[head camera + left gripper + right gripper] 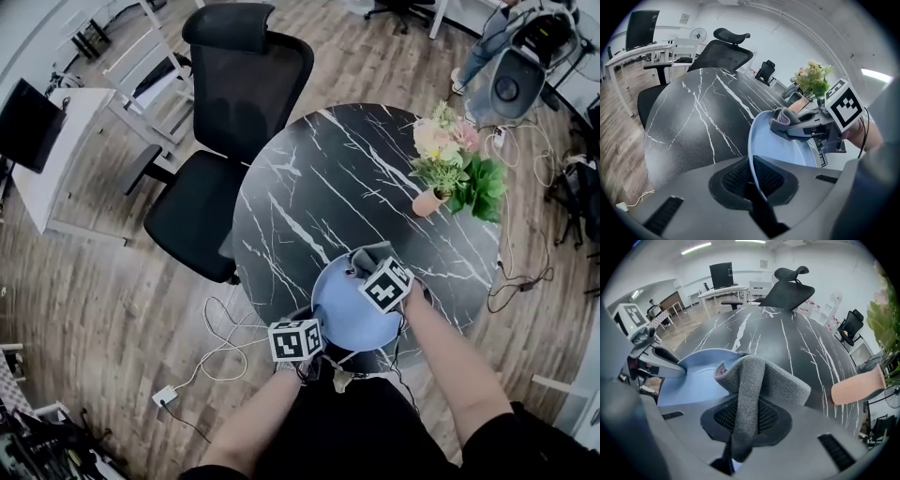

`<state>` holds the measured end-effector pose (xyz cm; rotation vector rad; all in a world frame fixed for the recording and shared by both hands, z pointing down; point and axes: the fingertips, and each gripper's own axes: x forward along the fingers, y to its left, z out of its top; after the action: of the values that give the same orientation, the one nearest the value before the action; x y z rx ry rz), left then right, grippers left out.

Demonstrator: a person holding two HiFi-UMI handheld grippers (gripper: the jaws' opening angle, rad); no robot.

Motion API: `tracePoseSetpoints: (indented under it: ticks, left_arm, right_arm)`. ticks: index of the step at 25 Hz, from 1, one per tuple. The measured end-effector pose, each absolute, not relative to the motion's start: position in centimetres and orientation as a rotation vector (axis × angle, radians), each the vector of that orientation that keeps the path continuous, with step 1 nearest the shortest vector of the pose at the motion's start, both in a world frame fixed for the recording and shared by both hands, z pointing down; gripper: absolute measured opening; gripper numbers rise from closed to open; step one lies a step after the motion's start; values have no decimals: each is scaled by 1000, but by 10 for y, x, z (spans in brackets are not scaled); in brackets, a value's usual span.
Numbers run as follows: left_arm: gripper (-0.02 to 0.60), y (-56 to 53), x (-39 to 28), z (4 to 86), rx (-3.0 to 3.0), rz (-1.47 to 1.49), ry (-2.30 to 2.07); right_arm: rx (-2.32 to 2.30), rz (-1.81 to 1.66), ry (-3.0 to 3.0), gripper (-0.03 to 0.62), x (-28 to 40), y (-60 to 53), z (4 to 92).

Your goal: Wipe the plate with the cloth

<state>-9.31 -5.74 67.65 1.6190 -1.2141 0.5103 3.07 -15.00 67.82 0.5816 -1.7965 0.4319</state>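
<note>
A light blue plate (pixel 342 319) is held tilted over the near edge of the black marble table (pixel 309 197). My left gripper (pixel 317 326) is shut on the plate's near rim; in the left gripper view the rim (pixel 757 183) runs edge-on between the jaws. My right gripper (pixel 372 269) is shut on a grey cloth (pixel 368 255) and holds it at the plate's far edge. In the right gripper view the cloth (pixel 754 380) bulges out of the jaws over the plate (pixel 693 373), and the left gripper (pixel 656 359) grips the rim at the left.
A pink pot of flowers (pixel 428 201) stands on the table's right side. A black office chair (pixel 225 141) sits behind the table on the left. Cables (pixel 216 356) lie on the wooden floor. A white desk with a monitor (pixel 33 127) stands far left.
</note>
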Motion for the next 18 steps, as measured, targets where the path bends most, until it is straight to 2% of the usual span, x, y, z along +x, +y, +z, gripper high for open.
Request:
tracePoseSetpoints:
  ticks: [18]
  left_arm:
    - [38,-59,-95,678,1602,486,-1235]
  right_arm:
    - [431,348,-1961,58,-48,-105,677]
